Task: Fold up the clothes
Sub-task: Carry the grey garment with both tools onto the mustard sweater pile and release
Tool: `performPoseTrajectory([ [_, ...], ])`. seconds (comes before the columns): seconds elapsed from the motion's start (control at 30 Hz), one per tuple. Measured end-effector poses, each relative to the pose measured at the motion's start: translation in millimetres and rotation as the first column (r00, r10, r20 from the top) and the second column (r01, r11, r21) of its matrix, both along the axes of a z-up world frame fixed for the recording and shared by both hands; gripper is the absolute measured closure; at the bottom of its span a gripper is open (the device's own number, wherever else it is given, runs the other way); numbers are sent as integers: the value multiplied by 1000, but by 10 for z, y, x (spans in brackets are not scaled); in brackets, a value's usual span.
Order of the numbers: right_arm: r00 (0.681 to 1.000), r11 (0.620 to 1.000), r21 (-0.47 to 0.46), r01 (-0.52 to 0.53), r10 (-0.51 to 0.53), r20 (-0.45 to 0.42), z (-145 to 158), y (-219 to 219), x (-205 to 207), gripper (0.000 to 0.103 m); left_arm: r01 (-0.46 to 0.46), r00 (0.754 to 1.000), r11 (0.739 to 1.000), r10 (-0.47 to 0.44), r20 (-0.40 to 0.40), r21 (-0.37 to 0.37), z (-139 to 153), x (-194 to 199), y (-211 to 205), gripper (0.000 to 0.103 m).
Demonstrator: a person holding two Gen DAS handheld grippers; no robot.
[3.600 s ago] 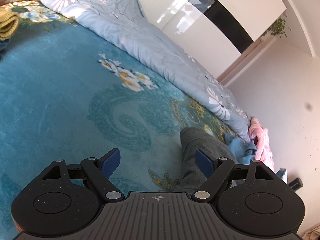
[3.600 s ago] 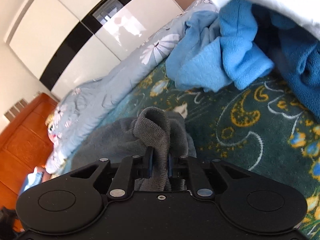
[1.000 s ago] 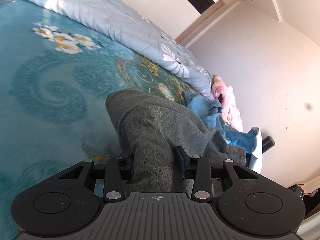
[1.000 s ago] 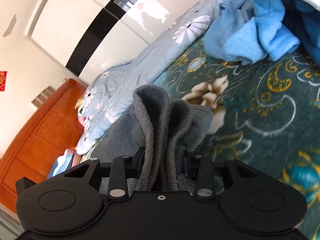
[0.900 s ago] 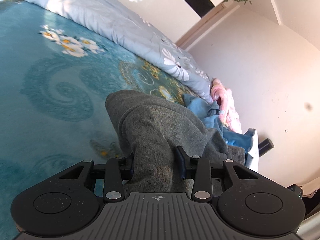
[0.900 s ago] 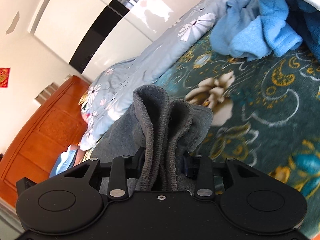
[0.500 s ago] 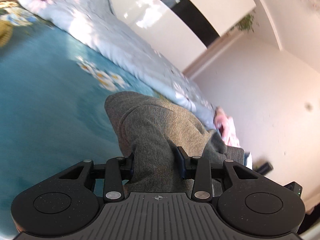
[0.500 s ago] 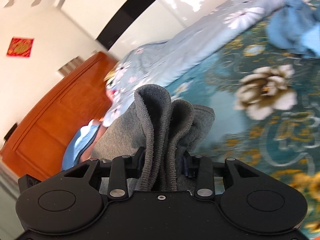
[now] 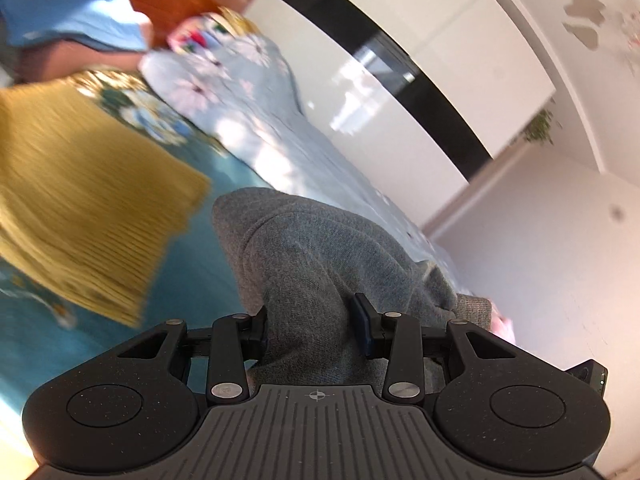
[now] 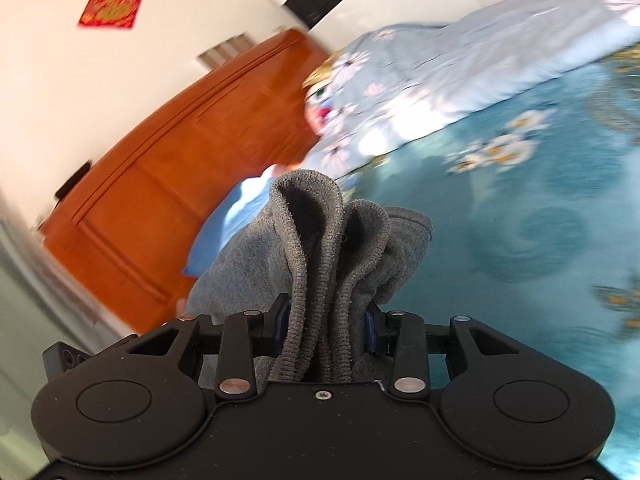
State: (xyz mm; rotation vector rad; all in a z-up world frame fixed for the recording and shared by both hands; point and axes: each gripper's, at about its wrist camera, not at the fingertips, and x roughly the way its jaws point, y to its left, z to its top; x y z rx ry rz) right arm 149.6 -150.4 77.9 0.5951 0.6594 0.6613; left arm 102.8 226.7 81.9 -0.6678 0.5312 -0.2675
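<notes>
Grey knit fills the middle of both my wrist views. My left gripper (image 9: 310,330) is clamped on a thick bunch of the grey garment (image 9: 320,256), the cloth pressed between the two fingers (image 9: 362,326) and humping up ahead of them in a rounded fold. My right gripper (image 10: 325,326) is clamped on another part of the grey garment (image 10: 332,240), here several ribbed edges gathered side by side and standing up between the fingers (image 10: 280,320). The garment is in my grip at both ends and hangs over the bed; I cannot tell whether any of it touches the cover below.

Under it lies the teal bedspread (image 10: 540,240), patterned with swirls and pale flowers, blurred in both views. A mustard ribbed cloth (image 9: 80,208) lies flat on the bedspread to the left in my left view, apart from the grey garment. Along the far side of the bed runs a pale blue floral quilt (image 9: 256,128), bunched in a long ridge. Past it stands an orange-brown wooden headboard (image 10: 172,184), with a light blue cloth (image 9: 68,16) lying against it. White glossy wardrobe doors (image 9: 400,64) with a black band stand behind the quilt. A red paper square (image 10: 110,10) hangs on the cream wall above the headboard in my right view.
</notes>
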Motion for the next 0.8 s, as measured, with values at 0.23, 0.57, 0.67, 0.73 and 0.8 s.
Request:
performPoseTrajectory([
  [0.23,990,990,29,-135,134,50,206,797,360,65,-100,994,994,97,54,49,353,91,689,68],
  [0.57,962,964,20,-264,262,76,206,1894,897,65,-210,978,961,207,34,181,486,550,1515,67],
  [0.67,957,959,22,-284,282,61,128,2133,978,65,-236,971,950,237,20,206,453,708,1689,67],
  [0.73,956,957,29,-289,287,53,61,2252,1016,65,-249,968,946,251,19,209,419,754,1786,67],
  [0.8,958,958,30,-285,283,46,1,2351,1047,65,-256,966,944,258,16,209,358,859,1883,67],
])
